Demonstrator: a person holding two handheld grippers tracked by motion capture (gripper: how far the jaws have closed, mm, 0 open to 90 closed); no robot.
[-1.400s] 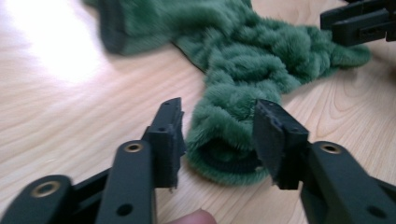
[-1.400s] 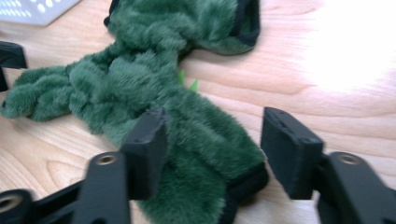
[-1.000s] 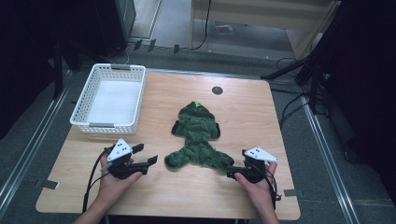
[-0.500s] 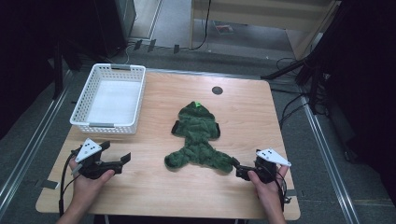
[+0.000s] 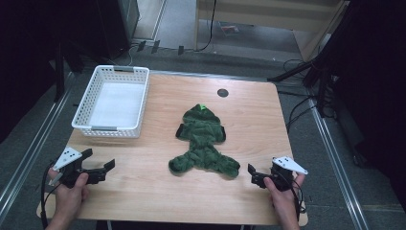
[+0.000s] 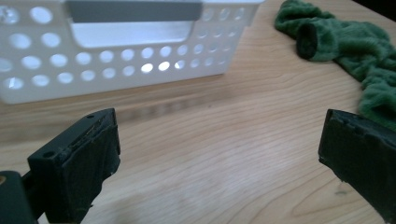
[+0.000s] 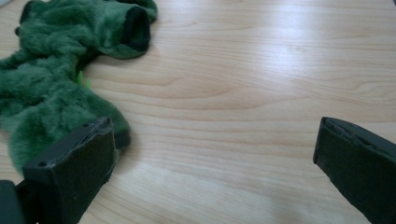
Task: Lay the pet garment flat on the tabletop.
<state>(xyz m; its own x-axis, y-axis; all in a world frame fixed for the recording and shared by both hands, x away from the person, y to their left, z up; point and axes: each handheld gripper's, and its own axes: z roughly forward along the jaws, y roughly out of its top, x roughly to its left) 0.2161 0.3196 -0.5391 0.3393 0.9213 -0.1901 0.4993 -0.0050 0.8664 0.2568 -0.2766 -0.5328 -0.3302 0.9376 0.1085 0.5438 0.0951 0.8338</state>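
The fuzzy green fleece garment (image 5: 203,143) lies spread flat at the middle of the light wooden table (image 5: 143,191), right of the white perforated plastic basket (image 5: 113,101). At the near left, the left gripper (image 5: 98,165) has just been opening; its jaws stand wide with nothing between them. At the near right, just beside the garment's hem, the right gripper (image 5: 252,173) is spread wide too, grasping nothing

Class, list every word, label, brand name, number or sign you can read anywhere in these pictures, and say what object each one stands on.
None: no readable text stands on anything here.
White perforated basket: plain, no label visible.
Green fleece garment: a small bright green tab at its far end, too small to read.
Wooden table: a dark round spot, no writing.
Grey plates on the claws: holes, no markings.
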